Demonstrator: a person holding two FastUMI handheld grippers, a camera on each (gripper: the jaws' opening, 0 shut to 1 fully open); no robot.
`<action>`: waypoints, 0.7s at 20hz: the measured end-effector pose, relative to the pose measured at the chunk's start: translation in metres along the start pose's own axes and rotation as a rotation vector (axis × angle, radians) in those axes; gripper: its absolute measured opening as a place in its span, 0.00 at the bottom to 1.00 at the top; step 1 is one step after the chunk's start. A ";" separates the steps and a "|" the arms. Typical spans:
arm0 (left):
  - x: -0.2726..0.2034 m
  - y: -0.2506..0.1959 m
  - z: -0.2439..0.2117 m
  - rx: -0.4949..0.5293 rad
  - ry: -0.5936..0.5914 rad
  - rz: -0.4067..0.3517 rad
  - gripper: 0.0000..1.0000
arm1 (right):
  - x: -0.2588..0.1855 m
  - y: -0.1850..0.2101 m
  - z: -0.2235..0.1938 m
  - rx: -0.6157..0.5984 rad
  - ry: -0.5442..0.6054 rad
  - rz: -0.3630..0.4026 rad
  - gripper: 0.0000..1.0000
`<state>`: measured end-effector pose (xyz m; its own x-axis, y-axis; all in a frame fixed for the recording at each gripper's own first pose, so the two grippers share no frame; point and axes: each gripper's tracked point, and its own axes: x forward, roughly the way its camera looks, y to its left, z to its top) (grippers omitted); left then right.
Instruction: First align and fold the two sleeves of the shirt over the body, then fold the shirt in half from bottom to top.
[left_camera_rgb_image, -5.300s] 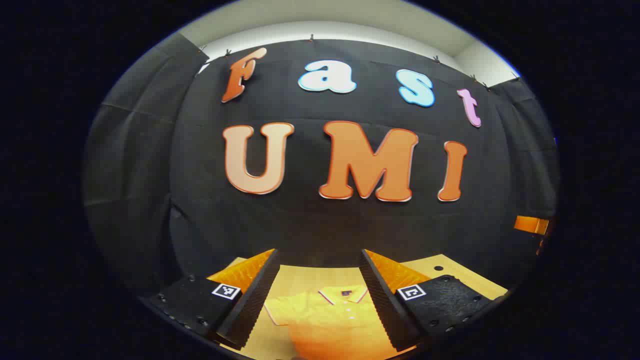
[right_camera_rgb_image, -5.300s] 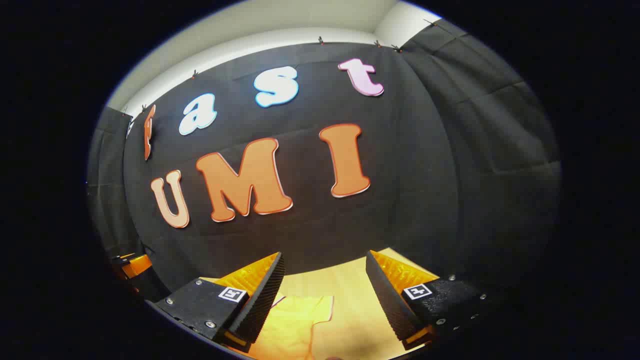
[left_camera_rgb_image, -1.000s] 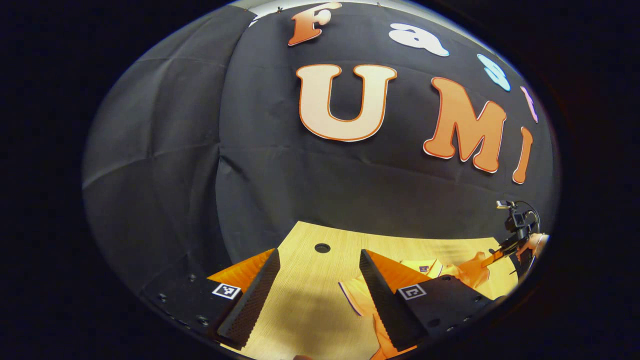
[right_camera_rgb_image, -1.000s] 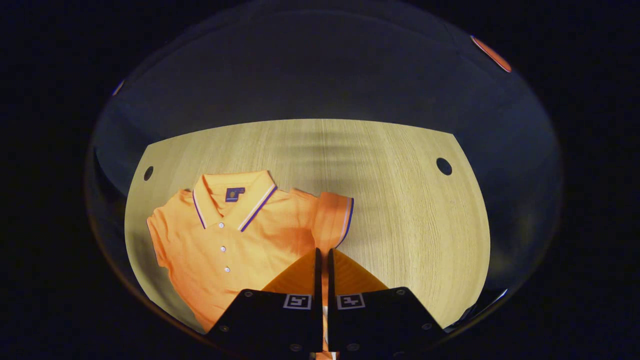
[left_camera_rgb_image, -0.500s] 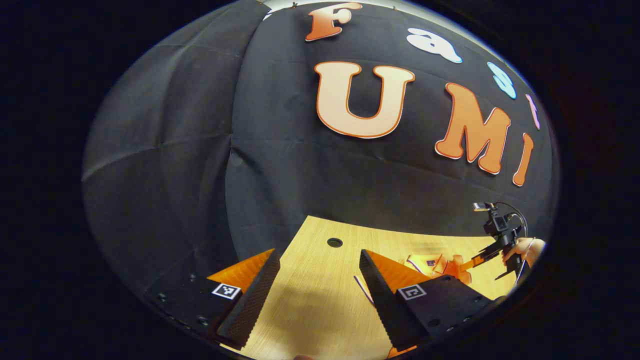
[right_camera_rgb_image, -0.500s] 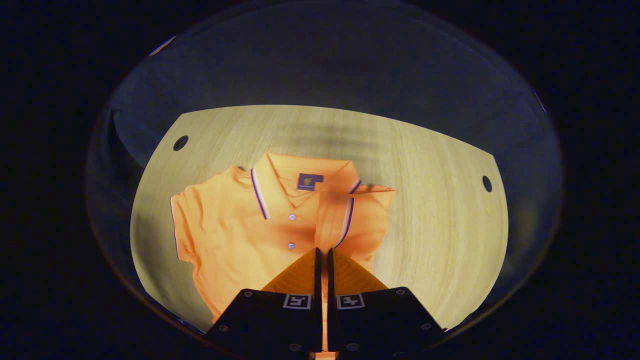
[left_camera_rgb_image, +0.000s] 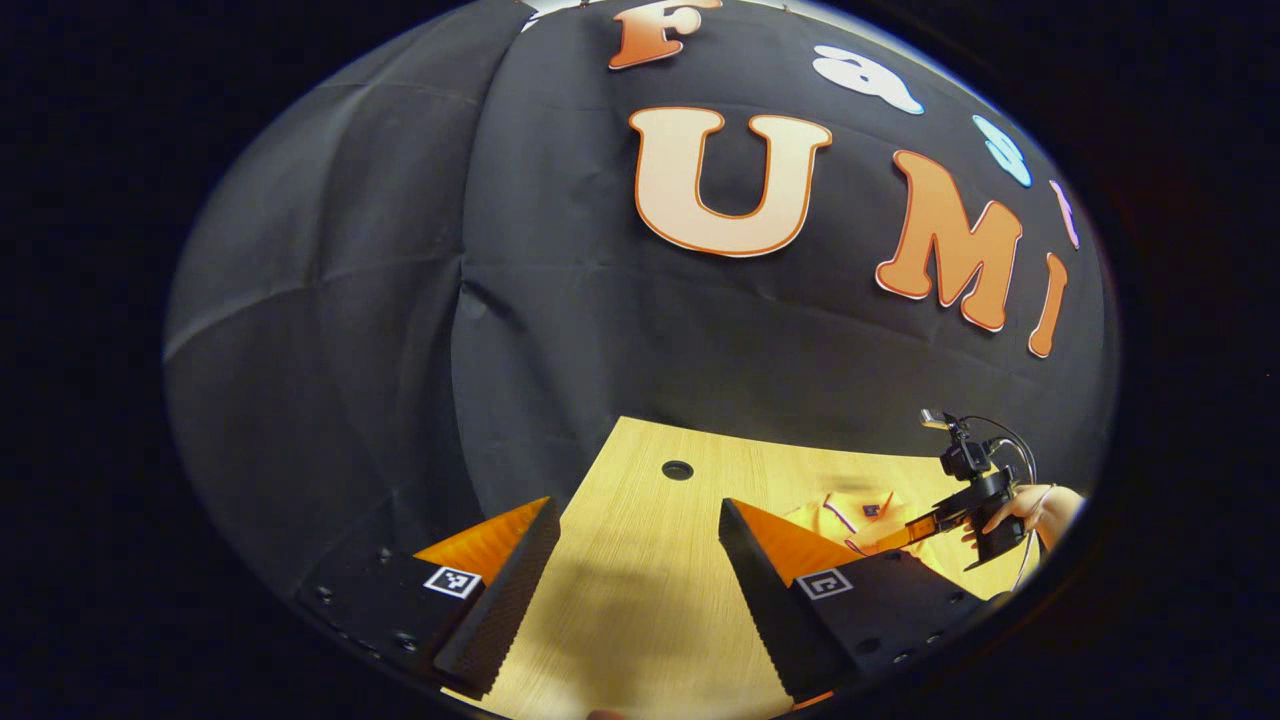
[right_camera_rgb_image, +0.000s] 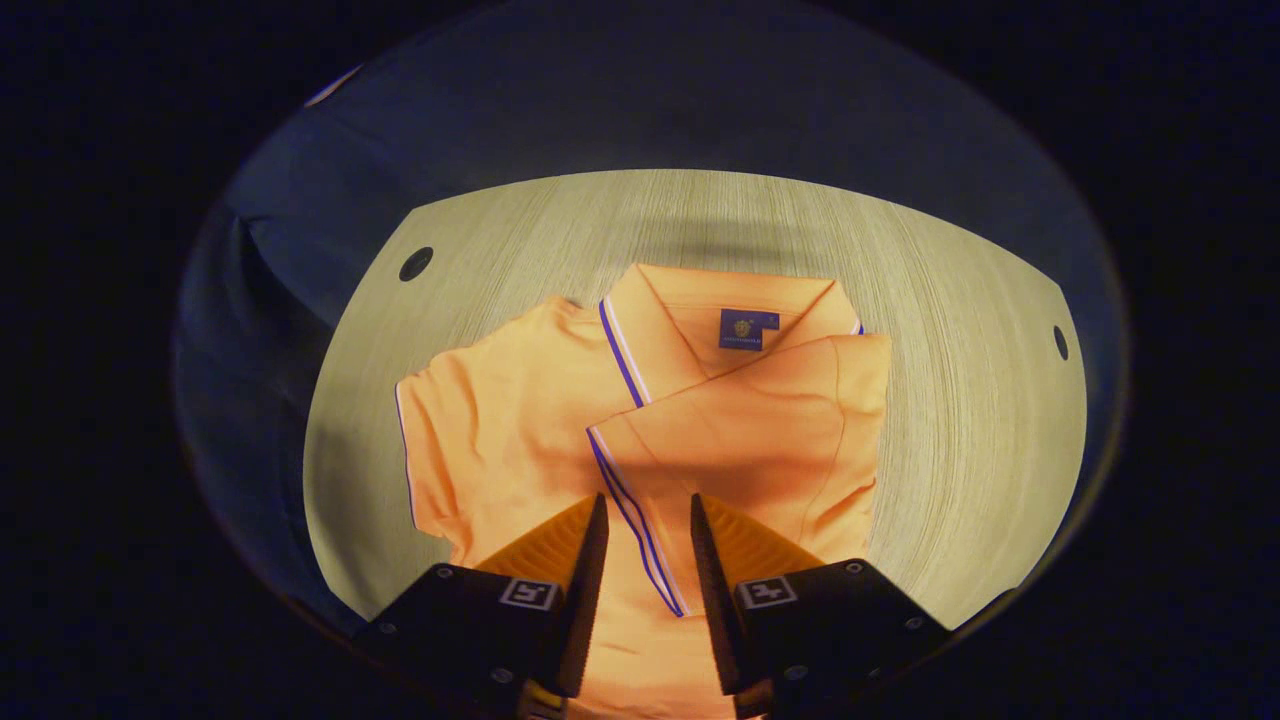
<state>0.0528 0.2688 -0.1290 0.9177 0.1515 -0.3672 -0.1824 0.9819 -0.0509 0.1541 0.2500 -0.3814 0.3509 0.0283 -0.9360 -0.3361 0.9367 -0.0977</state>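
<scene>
An orange polo shirt (right_camera_rgb_image: 520, 420) with purple-and-white trim lies face up on the wooden table (right_camera_rgb_image: 950, 400). One sleeve (right_camera_rgb_image: 760, 430) is folded across the chest, below the collar (right_camera_rgb_image: 700, 320). The other sleeve (right_camera_rgb_image: 430, 440) is spread out flat at the left. My right gripper (right_camera_rgb_image: 647, 510) hovers open just above the folded sleeve's striped hem, which runs under the gap between the fingers. My left gripper (left_camera_rgb_image: 637, 510) is open over bare table (left_camera_rgb_image: 640, 560), left of the shirt (left_camera_rgb_image: 850, 515). In the left gripper view a hand (left_camera_rgb_image: 1040, 505) holds the right gripper (left_camera_rgb_image: 925, 522) over the shirt.
The table has round cable holes (right_camera_rgb_image: 415, 263) (right_camera_rgb_image: 1060, 342) near its far corners, one of which is the hole (left_camera_rgb_image: 677, 469) ahead of the left gripper. Black cloth walls close in the table's far and side edges.
My right gripper carried the sleeve across the shirt's chest, then opened and let it go; the sleeve now lies flat. The left gripper has barely moved and stays open.
</scene>
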 end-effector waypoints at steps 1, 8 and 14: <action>0.002 -0.005 -0.001 0.001 0.006 -0.004 0.98 | -0.001 -0.002 0.001 0.013 -0.018 -0.001 0.58; 0.043 -0.051 -0.030 0.024 0.149 -0.049 0.98 | -0.063 -0.032 0.028 0.071 -0.232 0.001 0.99; 0.096 -0.121 -0.082 0.000 0.381 -0.154 0.98 | -0.152 -0.086 0.053 0.076 -0.465 -0.024 0.99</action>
<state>0.1342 0.1550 -0.2342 0.7382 -0.0498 -0.6727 -0.0535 0.9898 -0.1320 0.1757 0.1837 -0.2133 0.7179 0.1439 -0.6811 -0.2647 0.9613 -0.0759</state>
